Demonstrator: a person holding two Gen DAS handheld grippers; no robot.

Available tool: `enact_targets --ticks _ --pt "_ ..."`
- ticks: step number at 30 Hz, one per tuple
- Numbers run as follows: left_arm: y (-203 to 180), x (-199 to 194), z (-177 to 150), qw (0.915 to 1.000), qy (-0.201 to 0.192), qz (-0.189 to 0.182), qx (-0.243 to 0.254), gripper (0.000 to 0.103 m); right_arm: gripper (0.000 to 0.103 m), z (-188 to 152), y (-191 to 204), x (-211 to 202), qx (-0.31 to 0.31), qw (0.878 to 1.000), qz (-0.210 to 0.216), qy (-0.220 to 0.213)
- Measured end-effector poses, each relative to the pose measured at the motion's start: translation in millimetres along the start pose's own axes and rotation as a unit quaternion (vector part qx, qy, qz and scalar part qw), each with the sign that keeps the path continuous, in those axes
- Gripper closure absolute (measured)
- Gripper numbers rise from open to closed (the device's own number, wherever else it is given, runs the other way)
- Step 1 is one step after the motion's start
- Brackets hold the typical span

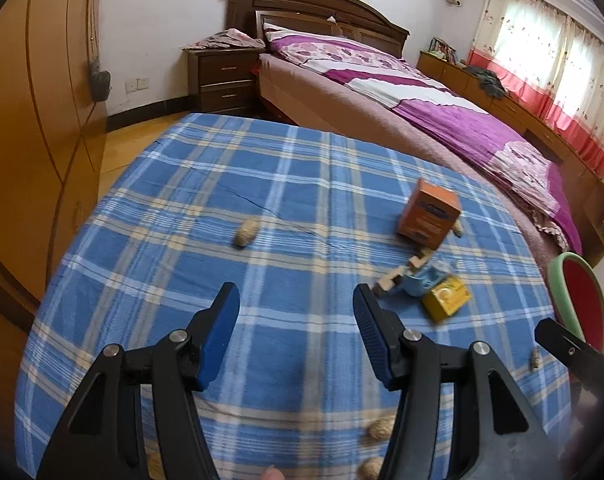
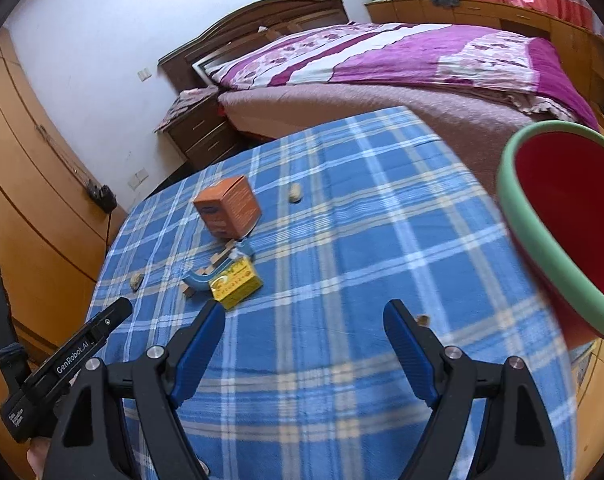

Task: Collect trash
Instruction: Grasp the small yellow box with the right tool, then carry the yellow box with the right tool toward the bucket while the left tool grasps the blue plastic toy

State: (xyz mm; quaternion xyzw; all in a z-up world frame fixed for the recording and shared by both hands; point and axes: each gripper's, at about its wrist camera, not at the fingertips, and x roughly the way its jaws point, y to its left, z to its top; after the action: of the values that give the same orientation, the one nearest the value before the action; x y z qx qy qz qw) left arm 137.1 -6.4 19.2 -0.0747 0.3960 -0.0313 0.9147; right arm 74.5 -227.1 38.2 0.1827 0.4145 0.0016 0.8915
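Bed (image 1: 402, 92), purple quilt, lies far ahead of both claws, past the desk's far edge. Wardrobe (image 1: 34, 128) stands off to the left of the left claw.

Desk (image 1: 206, 184) under blue plaid cloth, directly beneath both claws.

Bin (image 2: 518, 216), red inside with a green rim, sits close on the right of the right claw, at the desk's edge; in the left view it shows at the far right (image 1: 558, 276).

Orange box (image 2: 228, 206), tilted, ahead and left of the right claw; ahead and right of the left claw (image 1: 428, 216).

Yellow box (image 2: 236, 282) just ahead of the right claw's left finger, touching a blue scoop-like piece (image 2: 200, 280). Wooden bits (image 1: 402, 276) lie between the two boxes.

Left claw (image 1: 296, 300): jaws spread wide, holding nothing, above the cloth.
Right claw (image 2: 304, 314): jaws spread wide, holding nothing.

Trash, peanut shells:
- one (image 1: 245, 233) ahead of the left claw, slightly left
- two (image 1: 382, 426) near the base of its right finger
- one (image 2: 295, 193) well ahead of the right claw
- one (image 2: 136, 280) off to its left
- a small scrap (image 2: 423, 320) just beside its right fingertip
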Motion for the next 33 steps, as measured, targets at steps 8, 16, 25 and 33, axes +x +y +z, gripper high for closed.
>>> enact_targets --ticks 8,16,25,33 --pt "11 13 -1 0.9999 0.007 0.002 -0.012 0.044 0.020 3 21 30 -0.025 0.999 0.001 0.023" --pt "17 24 -3 0.9997 0.015 0.005 -0.018 0.044 0.020 4 40 53 -0.059 0.998 0.001 0.034" --pt "24 28 -3 0.9990 0.023 -0.011 -0.036 0.044 0.032 7 60 71 -0.092 0.995 -0.005 0.023" --pt "25 28 -3 0.9989 0.026 -0.009 -0.038 0.044 0.053 4 66 79 -0.119 0.992 -0.015 0.026"
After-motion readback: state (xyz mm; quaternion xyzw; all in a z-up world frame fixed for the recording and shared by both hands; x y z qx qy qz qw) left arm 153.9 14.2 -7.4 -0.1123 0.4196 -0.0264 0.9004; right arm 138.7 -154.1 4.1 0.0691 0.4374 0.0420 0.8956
